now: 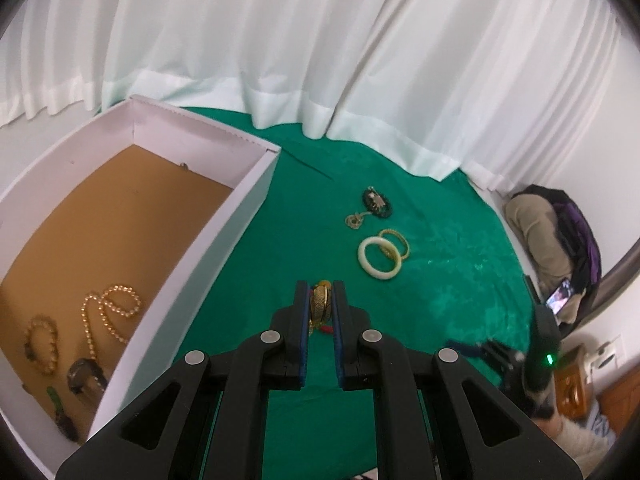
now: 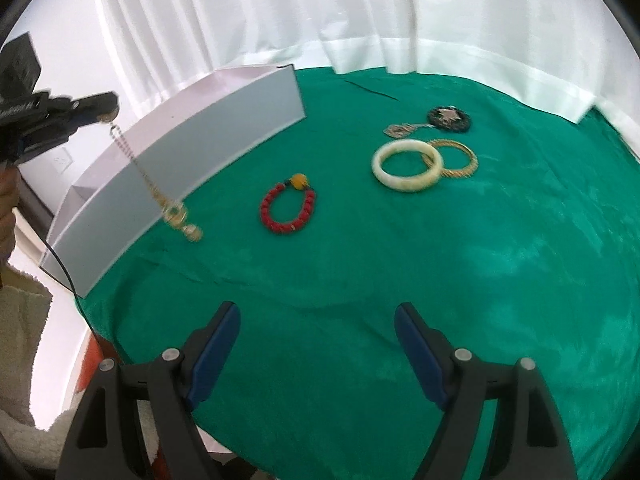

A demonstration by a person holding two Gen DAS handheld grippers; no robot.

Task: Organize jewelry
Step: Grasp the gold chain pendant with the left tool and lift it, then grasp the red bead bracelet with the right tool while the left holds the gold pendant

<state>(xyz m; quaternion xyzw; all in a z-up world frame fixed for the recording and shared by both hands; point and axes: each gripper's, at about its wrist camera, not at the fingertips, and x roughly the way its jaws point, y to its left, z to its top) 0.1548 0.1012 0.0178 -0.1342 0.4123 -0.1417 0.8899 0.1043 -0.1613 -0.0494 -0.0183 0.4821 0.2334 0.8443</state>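
Note:
My left gripper (image 1: 321, 300) is shut on a gold necklace (image 1: 321, 306). In the right wrist view the left gripper (image 2: 108, 114) holds the gold necklace (image 2: 172, 208) so it dangles beside the white box (image 2: 192, 152), above the green cloth. My right gripper (image 2: 318, 320) is open and empty over the near part of the cloth. A red bead bracelet (image 2: 287, 206) lies on the cloth, and part of it shows under my left fingers (image 1: 327, 328). Inside the white box (image 1: 208, 248) lie a pearl necklace (image 1: 108, 312) and a bead bracelet (image 1: 42, 344).
On the green cloth (image 2: 440, 280) lie a white bangle (image 2: 408, 165) overlapping a gold bangle (image 2: 456, 158), a dark brooch (image 2: 449, 119) and a small gold pendant (image 2: 398, 130). White curtains (image 2: 320, 12) hang behind the table. A dark watch (image 1: 84, 376) lies in the box.

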